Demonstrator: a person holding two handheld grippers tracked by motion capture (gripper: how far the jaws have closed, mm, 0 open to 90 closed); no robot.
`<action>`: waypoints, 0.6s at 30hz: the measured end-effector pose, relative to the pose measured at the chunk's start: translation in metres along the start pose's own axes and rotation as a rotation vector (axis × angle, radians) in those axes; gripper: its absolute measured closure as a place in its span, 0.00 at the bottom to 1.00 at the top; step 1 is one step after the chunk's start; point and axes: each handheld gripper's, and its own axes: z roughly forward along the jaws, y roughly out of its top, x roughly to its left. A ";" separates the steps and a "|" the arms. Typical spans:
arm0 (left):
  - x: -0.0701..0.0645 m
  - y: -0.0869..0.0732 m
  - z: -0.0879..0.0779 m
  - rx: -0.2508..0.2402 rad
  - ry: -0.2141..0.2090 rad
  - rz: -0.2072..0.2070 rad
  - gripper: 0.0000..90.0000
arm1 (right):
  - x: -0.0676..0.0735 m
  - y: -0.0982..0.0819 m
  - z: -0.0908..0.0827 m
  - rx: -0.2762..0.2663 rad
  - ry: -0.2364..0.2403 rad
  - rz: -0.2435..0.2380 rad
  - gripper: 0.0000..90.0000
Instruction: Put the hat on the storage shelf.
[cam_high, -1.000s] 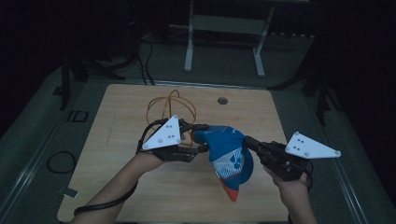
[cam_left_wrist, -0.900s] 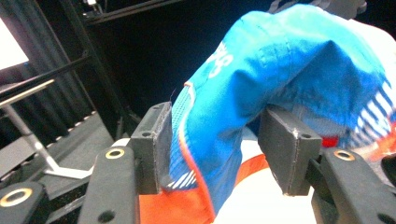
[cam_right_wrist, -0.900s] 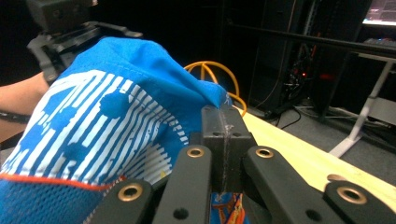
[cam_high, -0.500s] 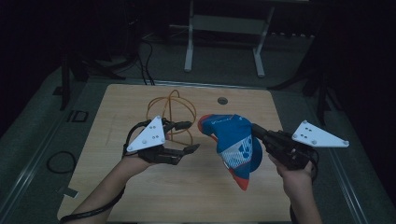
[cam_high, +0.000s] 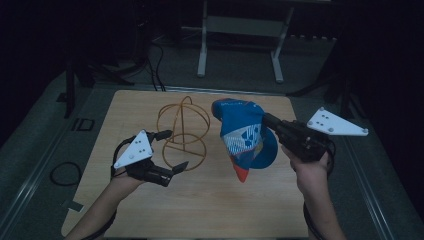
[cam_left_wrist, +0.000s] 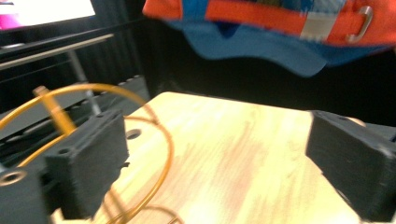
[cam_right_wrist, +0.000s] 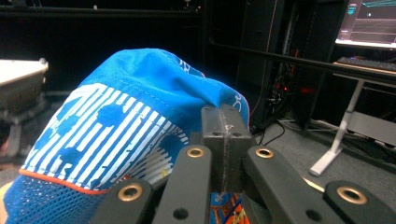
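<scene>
Two bare forearms enter from the bottom of the high view, no sleeves visible, each hand gripping a black handheld gripper. The left gripper carries a pale grey three-cornered plate dotted with small holes, and a black cable loops from its rear past the wrist. The right gripper bears a similar grey plate, also with small holes, and a dark cable trailing along the forearm. In the left gripper view, the jaws are thick black blocks with a rough, matte face. In the right gripper view, black linkage arms are pinned with brass-coloured rivets beneath two dark, scuffed jaws.
</scene>
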 end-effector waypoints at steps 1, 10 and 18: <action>0.001 -0.004 -0.002 -0.003 0.013 -0.003 0.03 | 0.000 0.003 0.003 -0.003 0.003 0.004 1.00; 0.001 -0.040 -0.018 -0.007 0.086 -0.020 0.05 | -0.001 0.022 0.037 -0.006 0.021 0.008 1.00; 0.003 -0.090 -0.033 0.036 0.172 -0.081 0.05 | 0.000 0.034 0.075 0.013 0.050 0.018 1.00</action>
